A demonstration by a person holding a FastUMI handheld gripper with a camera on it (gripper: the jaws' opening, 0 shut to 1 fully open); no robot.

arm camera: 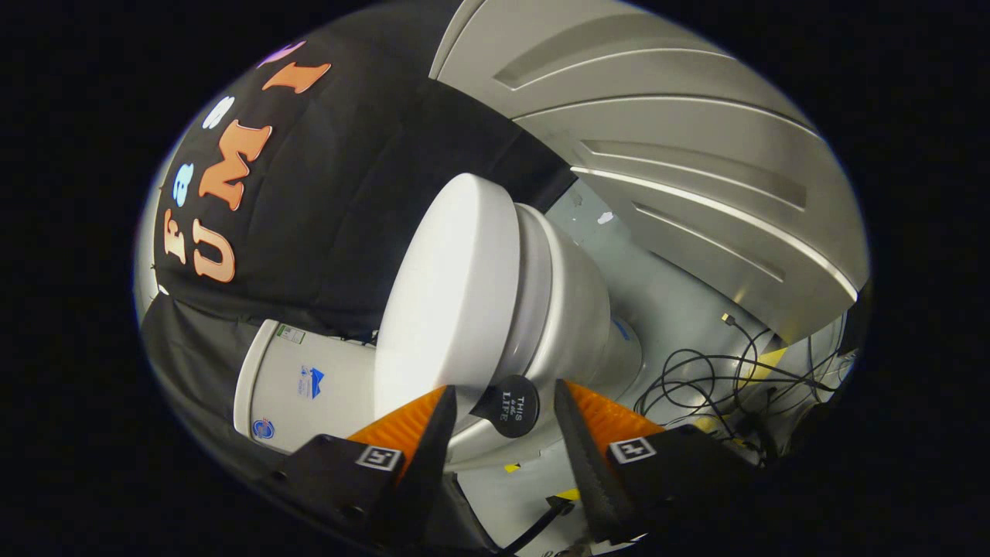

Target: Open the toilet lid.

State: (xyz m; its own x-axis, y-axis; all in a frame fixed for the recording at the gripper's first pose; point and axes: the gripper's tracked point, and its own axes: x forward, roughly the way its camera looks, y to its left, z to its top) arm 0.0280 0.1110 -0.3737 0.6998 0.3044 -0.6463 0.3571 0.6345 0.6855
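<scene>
Figure: the gripper before a white toilet, with the view rolled so that the toilet lies on its side. I take the toilet lid as my landmark throughout.

The lid is a smooth, glossy white oval, apparently closed against the seat, which sits on the bowl. The cistern stands at the lid's hinge end, against the black booth cloth. At the opposite, front edge of the lid a round black tab projects outward. Beyond the bowl, on the far side from the lid, loose black cables lie on the pale floor below grey ribbed panels.

Handling, as I judge it: the lid looks like rigid moulded plastic, light to moderate in weight, turning on a hinge at the cistern end. Its polished face offers the pads little friction, so I would not pinch the bare rim. The black tab is the evident handhold; failing that, one finger hooked under the front lip.

Relation to the claw: the fingers are spread apart and grip nothing. The tab sits between the two fingertips, touching neither as far as I can see, and the lid's front edge lies just ahead of them, with the lid's broad face stretching away beyond the fingers.
</scene>
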